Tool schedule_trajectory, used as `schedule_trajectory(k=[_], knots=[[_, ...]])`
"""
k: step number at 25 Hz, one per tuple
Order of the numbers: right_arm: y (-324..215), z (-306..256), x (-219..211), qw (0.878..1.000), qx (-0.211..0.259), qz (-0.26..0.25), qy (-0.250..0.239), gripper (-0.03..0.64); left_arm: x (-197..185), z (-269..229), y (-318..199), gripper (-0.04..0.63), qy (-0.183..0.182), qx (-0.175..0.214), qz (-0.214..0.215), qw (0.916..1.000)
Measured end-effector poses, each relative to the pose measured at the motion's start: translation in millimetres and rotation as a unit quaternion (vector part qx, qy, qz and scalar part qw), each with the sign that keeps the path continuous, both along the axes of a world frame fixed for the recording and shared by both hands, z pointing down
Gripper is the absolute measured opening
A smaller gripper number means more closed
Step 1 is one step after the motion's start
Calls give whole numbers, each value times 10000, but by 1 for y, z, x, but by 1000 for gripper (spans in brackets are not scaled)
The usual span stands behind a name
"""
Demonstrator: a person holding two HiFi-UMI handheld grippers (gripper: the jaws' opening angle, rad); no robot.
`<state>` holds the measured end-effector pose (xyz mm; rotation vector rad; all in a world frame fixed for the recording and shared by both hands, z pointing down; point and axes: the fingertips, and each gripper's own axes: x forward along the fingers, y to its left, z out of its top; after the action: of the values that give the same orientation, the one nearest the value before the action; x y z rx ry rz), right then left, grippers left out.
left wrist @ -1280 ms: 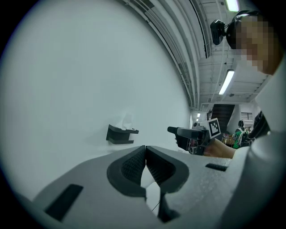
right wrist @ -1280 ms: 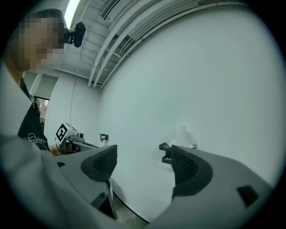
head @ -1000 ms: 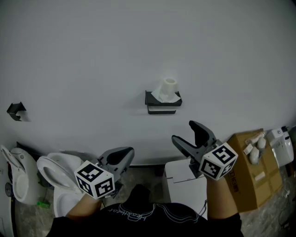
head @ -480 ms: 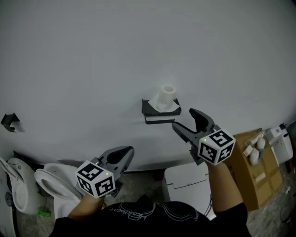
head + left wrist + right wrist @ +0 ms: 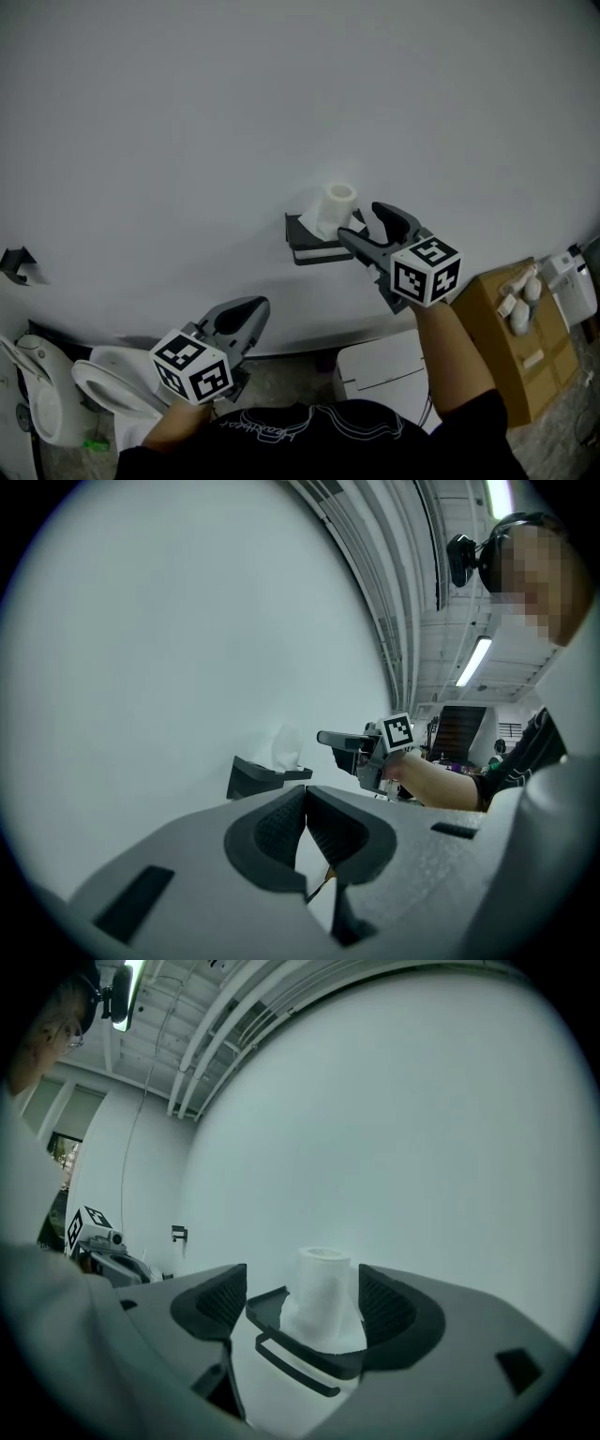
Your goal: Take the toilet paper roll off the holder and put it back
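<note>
One toilet paper roll (image 5: 337, 204) stands upright on the flat top of one dark holder (image 5: 309, 246), which is fixed to the white wall (image 5: 281, 94). A loose sheet is draped around the roll's foot.

There are two grippers, each with one marker cube. The right gripper (image 5: 357, 219) is raised on an outstretched forearm (image 5: 448, 361) and sits just beside the holder, pointing at the roll. Its jaws are spread wide. In the right gripper view the roll shows in the gap between them, a little beyond, and touches neither jaw.

The left gripper (image 5: 249, 310) is held low and close to the person's body, well apart from the holder and angled up toward the wall. Its jaws are pressed together with nothing between them.

Lower down stand one toilet (image 5: 101, 392), one white cabinet (image 5: 380, 367) and one cardboard box (image 5: 511, 361) with small white items on top. One small dark hook (image 5: 13, 263) sits on the wall at far left.
</note>
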<state>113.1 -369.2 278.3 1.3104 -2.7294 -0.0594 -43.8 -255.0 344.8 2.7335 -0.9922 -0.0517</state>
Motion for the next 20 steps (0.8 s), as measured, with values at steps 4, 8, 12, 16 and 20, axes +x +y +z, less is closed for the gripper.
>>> schedule_trajectory(k=[4,8,12,16,20], knots=[[-23,8,-7,10000,-70,-37,48,367,-9,6,-12,6,14,-87,-138,9999],[-41,17,-8,9998,-168,24,90,367,-16,14,-18,6,0,-174,-230,9996],[-54,25,-12,9996,-245,15,137,365,-23,18,-25,6,-19,-224,-315,9993],[-62,28,-18,9994,-260,14,228,341,-31,16,-27,6,-112,-95,-418,9990],[-64,30,-22,9992,-289,-3,261,328,-37,18,-29,6,-127,-84,-493,9987]])
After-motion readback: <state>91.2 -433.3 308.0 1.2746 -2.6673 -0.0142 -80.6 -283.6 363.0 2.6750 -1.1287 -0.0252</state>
